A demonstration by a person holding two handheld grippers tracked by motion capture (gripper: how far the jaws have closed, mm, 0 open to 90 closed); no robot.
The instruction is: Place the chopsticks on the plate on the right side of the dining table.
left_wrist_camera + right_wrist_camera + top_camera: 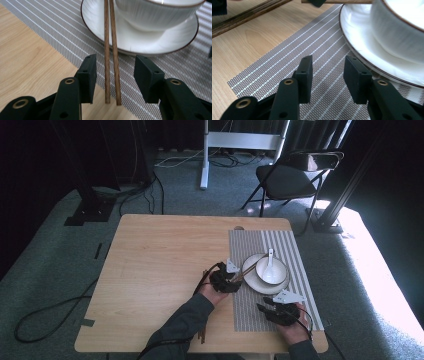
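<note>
Spreading under everything, the wooden table carries a striped placemat that reaches ahead of both sets of jaws and marks out one place setting. On it, beyond the left gripper, sits the white plate with the bowl centred on top, so the plate probably serves as a saucer. A white spoon rests in the bowl, handle pointing away from the person. The chopsticks lie side by side between the left jaws, their far ends propped on the plate rim, near ends on the mat's edge. Those jaws stand spread, touching neither stick. The right gripper hovers over bare mat, jaws apart around nothing, plate just beyond them.
</note>
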